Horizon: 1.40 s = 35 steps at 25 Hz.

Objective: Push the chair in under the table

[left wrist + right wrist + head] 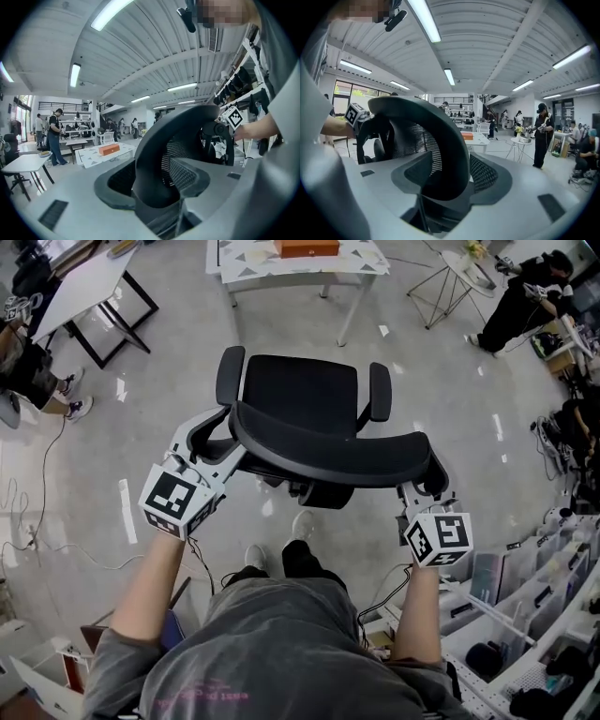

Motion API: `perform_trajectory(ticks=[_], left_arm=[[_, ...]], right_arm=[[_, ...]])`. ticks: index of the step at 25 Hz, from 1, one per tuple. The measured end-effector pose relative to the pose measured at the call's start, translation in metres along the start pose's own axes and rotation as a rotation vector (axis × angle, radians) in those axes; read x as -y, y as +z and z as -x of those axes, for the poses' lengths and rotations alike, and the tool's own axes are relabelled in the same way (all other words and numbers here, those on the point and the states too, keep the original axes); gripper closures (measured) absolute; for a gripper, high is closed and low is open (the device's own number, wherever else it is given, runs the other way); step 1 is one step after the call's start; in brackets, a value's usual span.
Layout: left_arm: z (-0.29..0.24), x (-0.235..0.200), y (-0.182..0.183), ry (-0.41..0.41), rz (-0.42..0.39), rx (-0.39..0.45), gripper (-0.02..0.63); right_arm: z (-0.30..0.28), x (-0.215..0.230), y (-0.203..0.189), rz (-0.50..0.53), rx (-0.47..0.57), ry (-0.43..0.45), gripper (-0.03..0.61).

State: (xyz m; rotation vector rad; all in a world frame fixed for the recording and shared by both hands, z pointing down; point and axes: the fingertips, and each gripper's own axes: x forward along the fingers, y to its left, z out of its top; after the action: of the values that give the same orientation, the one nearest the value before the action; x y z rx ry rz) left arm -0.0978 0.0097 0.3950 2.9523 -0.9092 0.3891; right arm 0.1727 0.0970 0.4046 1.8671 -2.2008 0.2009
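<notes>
The grey floor [169, 362] is open in front of me. At its far side stands the white worktop [246, 266] with an orange box [306, 247] on it. The black chair [300, 395] stands between me and this worktop, well apart from it. Its seat faces the worktop and its backrest [328, 451] is turned to me.

I judge the chair to be rather heavy but easy to move, because such a chair normally rolls; its base is mostly hidden under the backrest. The frame of the backrest looks stiff, while the mesh [174, 157] inside it is soft and will give way, so I should not press there. The two armrests [230, 376] may pivot, so they are less sure. The best place to hold is the top rim of the backrest, one gripper near each end, so that the chair goes straight and does not turn.

My left gripper [220, 448] is at the left end of this rim, and my right gripper [422, 486] is at the right end. Both have the jaws wide apart with the rim between them, and I do not see the pads [487, 176] pressing on it yet.
</notes>
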Motion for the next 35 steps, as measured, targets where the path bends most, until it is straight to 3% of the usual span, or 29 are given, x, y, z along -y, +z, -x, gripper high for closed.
perform_trajectory(ticks=[5, 17, 35], left_arm=[[-0.014, -0.008, -0.003, 0.015, 0.000, -0.019, 0.388], [-0.042, -0.024, -0.001, 0.019, -0.006, -0.054, 0.385], [-0.102, -0.060, 0.015, 0.087, -0.042, -0.071, 0.390]], right_arm=[[-0.025, 0.004, 0.003, 0.049, -0.029, 0.039, 0.344], [-0.059, 0.018, 0.008, 0.035, -0.016, 0.134, 0.345], [-0.124, 0.061, 0.023, 0.062, -0.019, 0.200, 0.345]])
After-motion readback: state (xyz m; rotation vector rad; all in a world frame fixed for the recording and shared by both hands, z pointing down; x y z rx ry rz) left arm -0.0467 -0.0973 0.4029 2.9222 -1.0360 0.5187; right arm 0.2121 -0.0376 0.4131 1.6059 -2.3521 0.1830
